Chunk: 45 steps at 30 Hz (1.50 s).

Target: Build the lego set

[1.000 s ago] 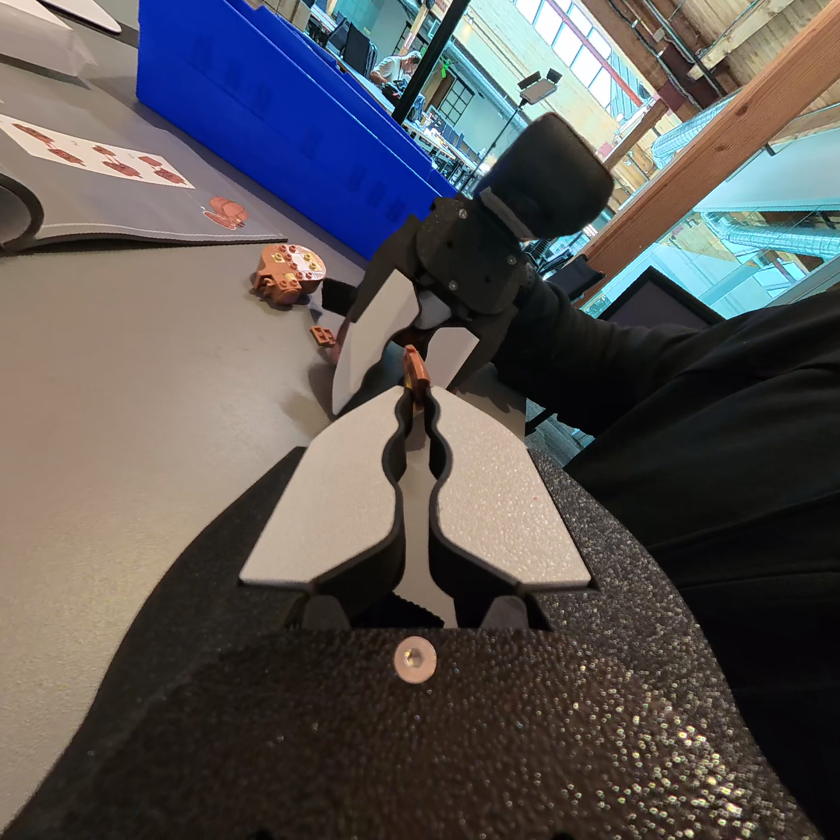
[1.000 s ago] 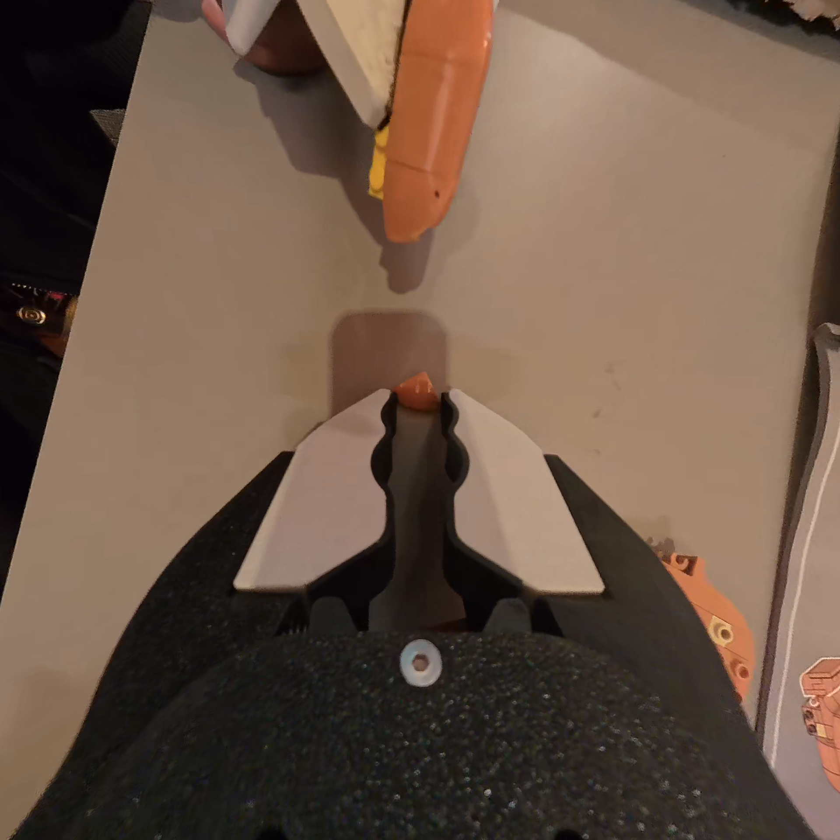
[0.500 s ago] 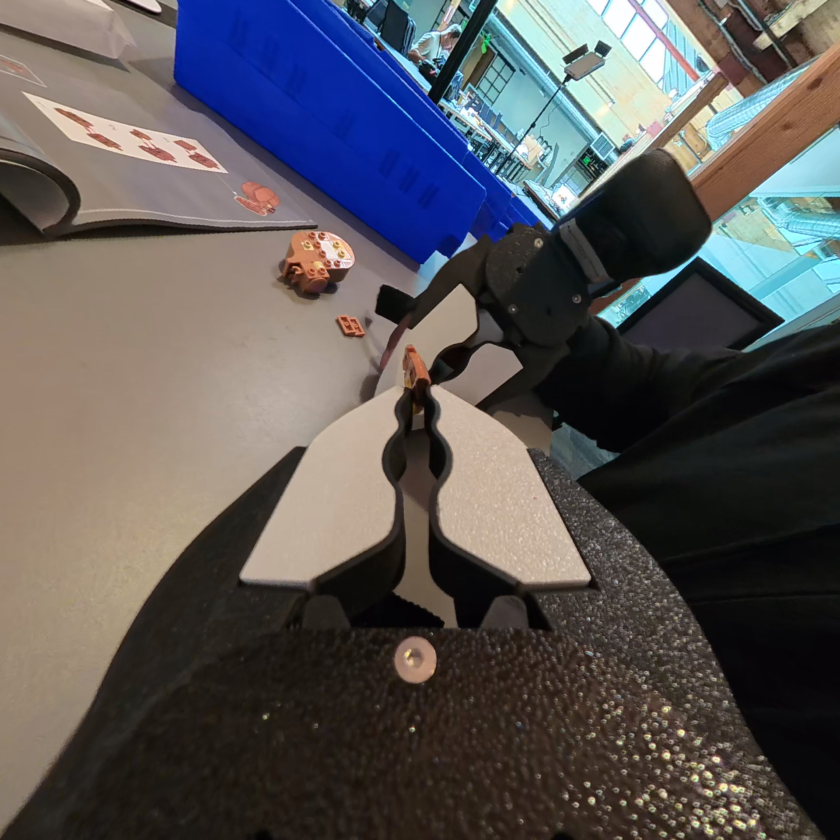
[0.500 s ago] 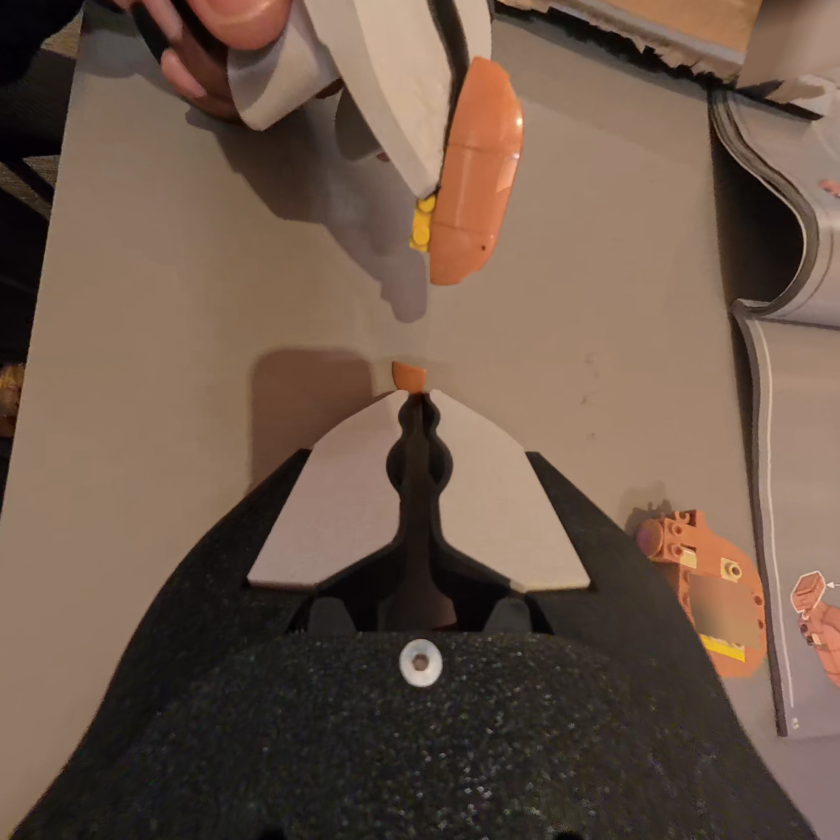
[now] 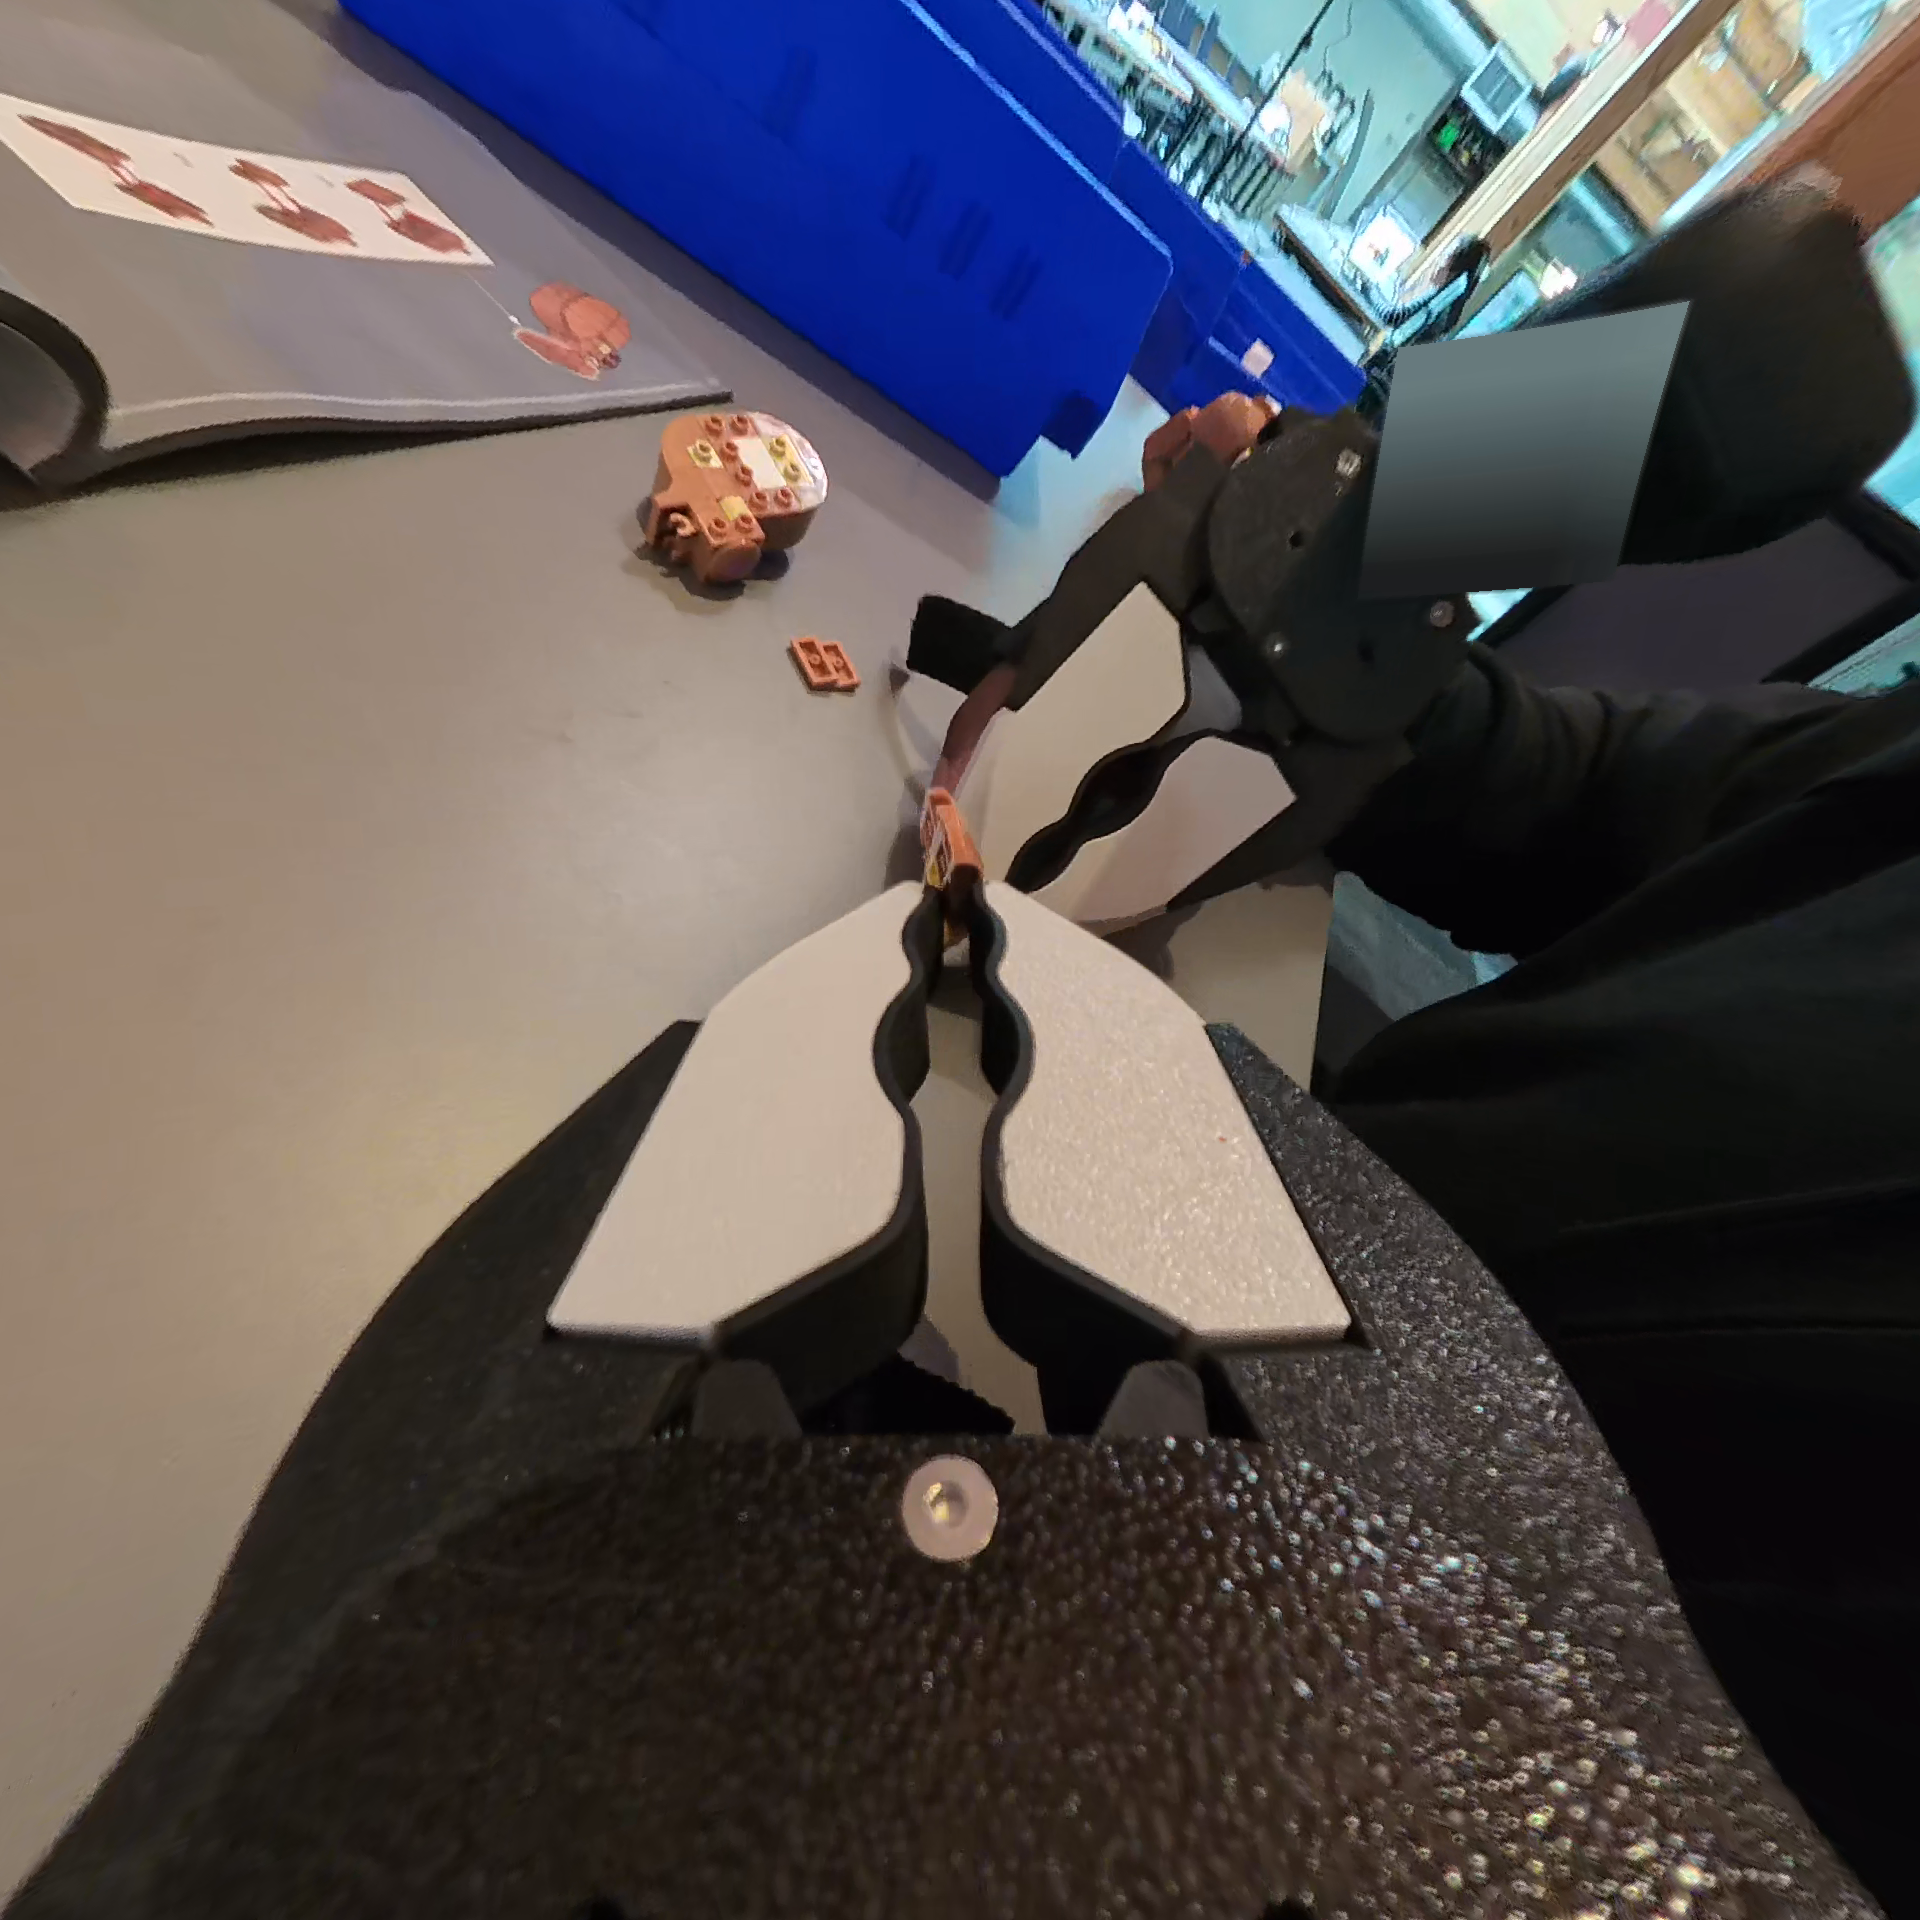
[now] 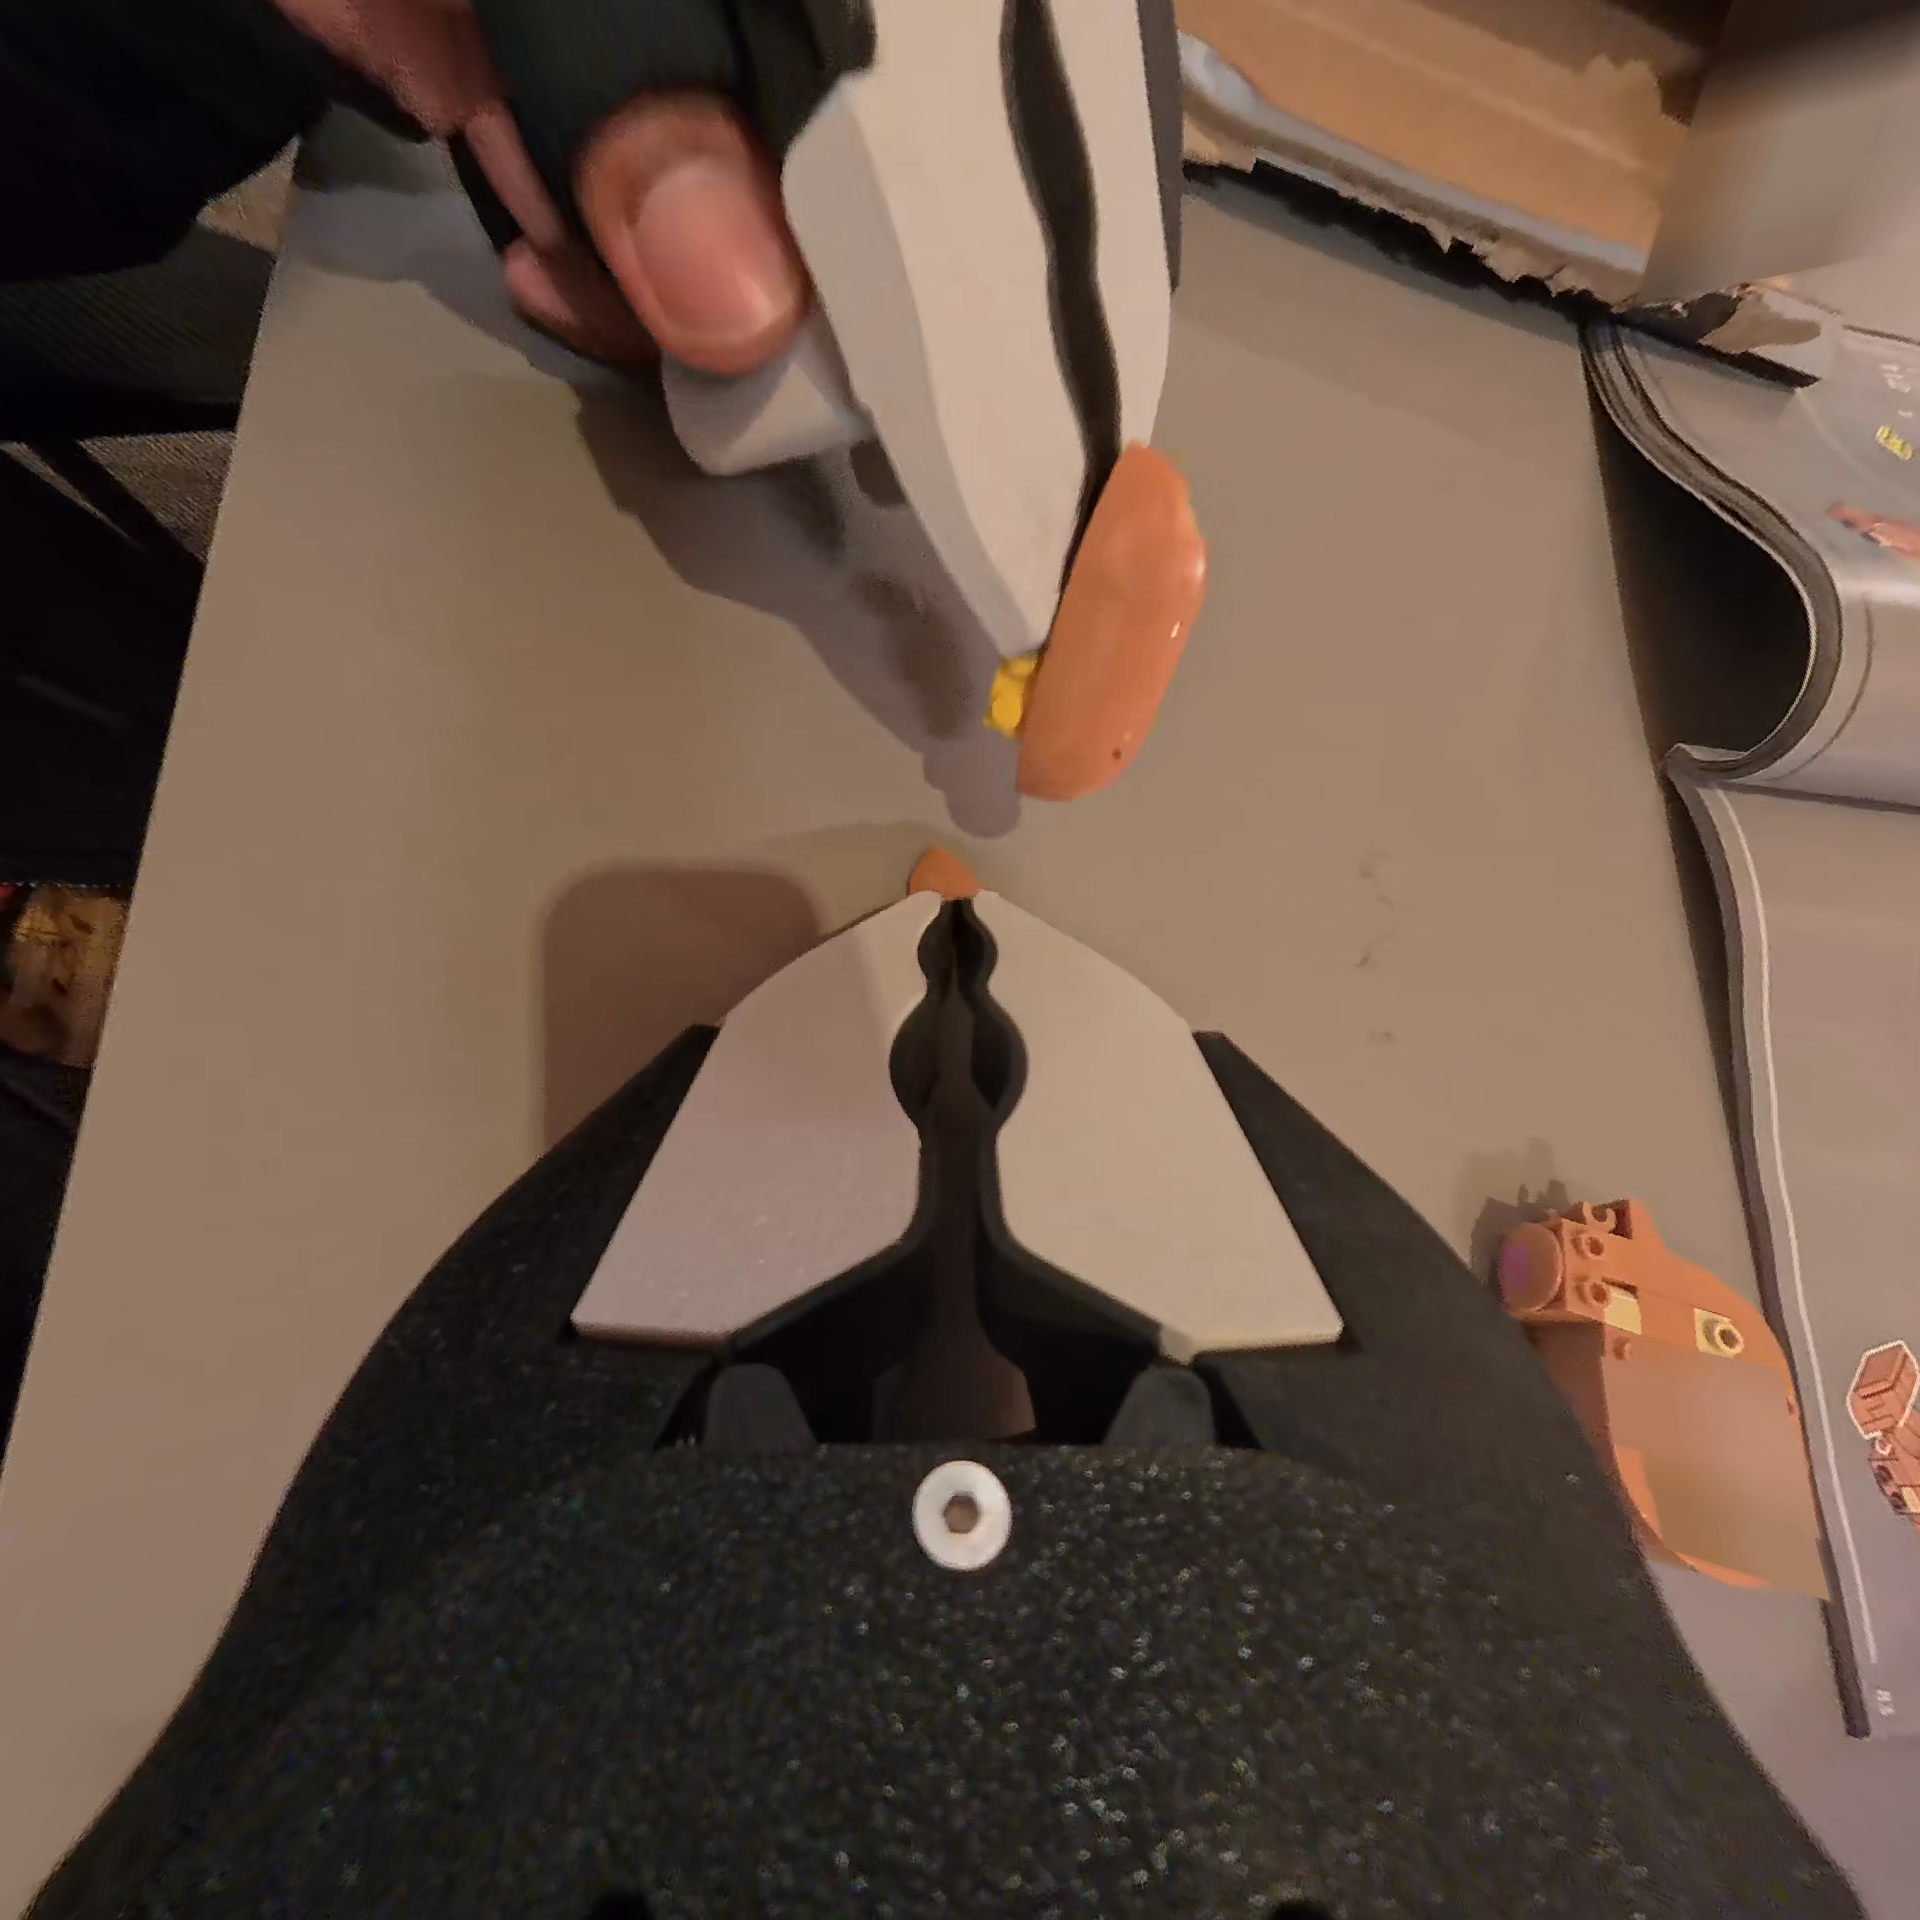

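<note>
Held tight: left gripper [image 5: 951, 914] fingers pinched on a curved brown piece [image 6: 1117, 623], right gripper [image 6: 951, 904] fingers on a tiny brown piece [image 6: 943, 873]; likely light, stiff, slippery, best gripped by edges.

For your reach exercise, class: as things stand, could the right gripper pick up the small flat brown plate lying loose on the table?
Probably not yet: the right gripper is shut on a small orange piece. The flat brown plate itself lies in the open with nothing over it.

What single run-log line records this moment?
left gripper: shut on curved piece | right gripper: shut on small piece | pieces apart | model on table
</note>
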Motion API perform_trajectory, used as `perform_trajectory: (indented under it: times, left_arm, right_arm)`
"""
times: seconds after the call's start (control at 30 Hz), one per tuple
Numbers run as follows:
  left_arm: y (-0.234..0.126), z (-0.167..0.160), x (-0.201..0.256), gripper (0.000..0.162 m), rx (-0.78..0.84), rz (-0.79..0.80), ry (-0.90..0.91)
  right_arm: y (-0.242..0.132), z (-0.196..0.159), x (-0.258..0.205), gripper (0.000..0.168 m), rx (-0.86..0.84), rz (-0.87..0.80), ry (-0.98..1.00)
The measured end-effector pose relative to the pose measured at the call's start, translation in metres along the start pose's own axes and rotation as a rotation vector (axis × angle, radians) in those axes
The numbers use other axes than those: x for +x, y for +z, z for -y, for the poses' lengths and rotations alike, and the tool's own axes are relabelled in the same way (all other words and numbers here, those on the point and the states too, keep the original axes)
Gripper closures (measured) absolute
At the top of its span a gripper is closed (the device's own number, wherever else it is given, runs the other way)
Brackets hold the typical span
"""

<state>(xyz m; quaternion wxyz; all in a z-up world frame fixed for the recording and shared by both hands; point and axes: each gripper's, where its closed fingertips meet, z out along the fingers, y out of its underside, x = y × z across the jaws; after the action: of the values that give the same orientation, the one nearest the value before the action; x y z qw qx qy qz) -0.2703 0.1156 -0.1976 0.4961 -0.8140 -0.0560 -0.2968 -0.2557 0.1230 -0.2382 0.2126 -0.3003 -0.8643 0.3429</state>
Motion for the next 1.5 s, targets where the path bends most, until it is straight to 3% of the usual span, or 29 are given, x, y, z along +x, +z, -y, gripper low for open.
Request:
perform_trajectory:
  times: [0.2, 0.33, 0.47, 0.6, 0.87, 1.2, 1.5]
  left_arm:
    - [0.002, -0.001, -0.003, 0.158, -0.014, 0.025, 0.007]
    - [-0.001, 0.002, -0.004, 0.158, 0.014, 0.022, -0.002]
    - [-0.001, 0.002, -0.003, 0.158, 0.013, 0.016, 0.001]
    - [-0.002, 0.002, -0.002, 0.158, 0.015, 0.006, -0.004]
    - [-0.002, 0.002, -0.003, 0.158, 0.018, 0.003, -0.012]
    - [-0.009, 0.011, -0.001, 0.158, 0.099, -0.027, -0.07]
    - [-0.013, 0.025, 0.017, 0.158, 0.212, -0.205, -0.208]
  right_arm:
    - [-0.002, -0.003, 0.004, 0.168, -0.021, -0.026, 0.067]
    - [-0.002, -0.004, 0.006, 0.149, -0.027, -0.018, 0.167]
    - [0.004, -0.008, 0.003, 0.141, -0.069, 0.0, 0.162]
    - [0.01, -0.002, -0.004, 0.152, -0.074, 0.045, 0.148]
    - [0.01, 0.001, -0.006, 0.153, -0.06, 0.007, 0.083]
    - [-0.029, 0.051, 0.009, 0.153, 0.279, -0.133, 0.051]
    - [-0.034, 0.064, 0.011, 0.153, 0.312, -0.196, -0.016]
